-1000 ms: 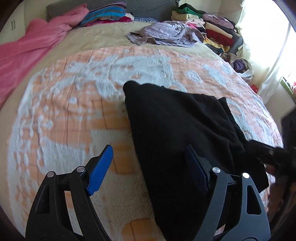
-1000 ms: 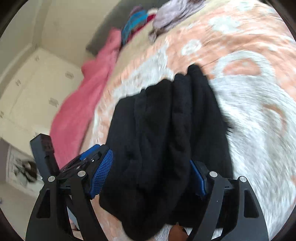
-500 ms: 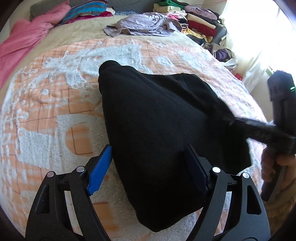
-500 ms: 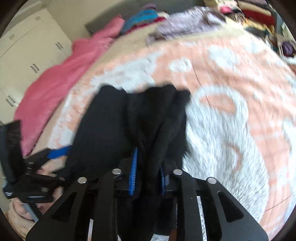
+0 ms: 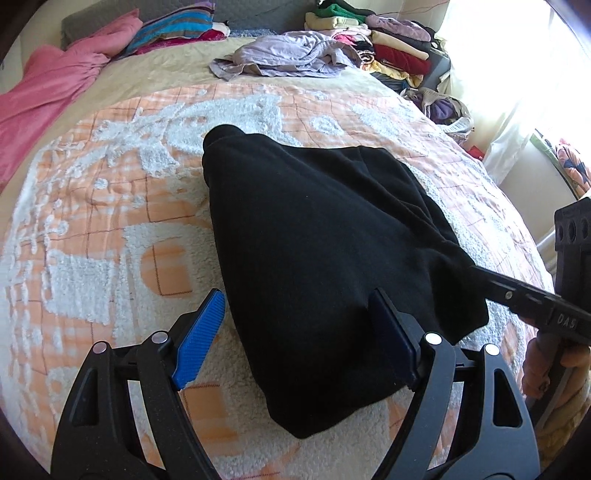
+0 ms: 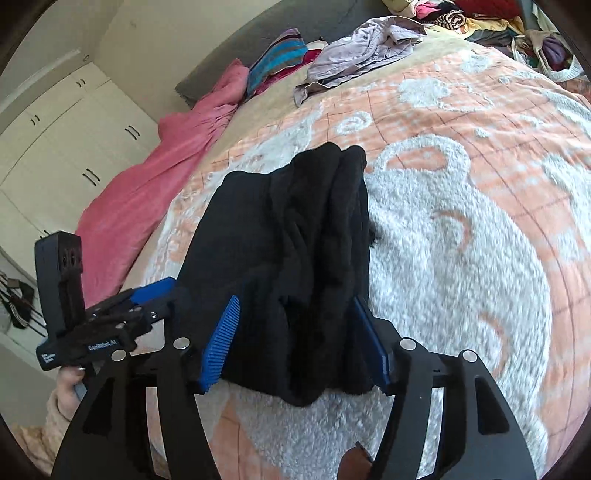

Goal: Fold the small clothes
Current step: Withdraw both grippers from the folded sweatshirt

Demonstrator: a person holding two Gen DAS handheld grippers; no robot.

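Note:
A black garment [image 5: 314, 258] lies folded on the orange-and-white bedspread [image 5: 110, 221], its right edge bunched into ridges [image 6: 325, 221]. My left gripper [image 5: 297, 299] stands open over its near left corner: one blue pad [image 5: 201, 336] is beside the cloth, the other finger is over it. My right gripper [image 6: 295, 302] straddles the bunched near edge. Its jaws are opening with the cloth between them, and the pads do not pinch it. In the left wrist view the right gripper [image 5: 480, 273] reaches in from the right. In the right wrist view the left gripper [image 6: 155, 295] shows at the left.
A pink blanket [image 5: 48, 96] drapes the bed's left side. Farther back lie a lilac heap of clothes [image 5: 288, 55], a striped pillow [image 5: 177, 26] and a stack of folded clothes [image 5: 388, 44]. A bag [image 5: 443, 107] sits at the right edge. White wardrobe doors [image 6: 74, 147] stand left.
The right gripper pinched the bunched edge half a second ago and has since spread its jaws. The left gripper slid right, so the garment's near corner now sits between its fingers.

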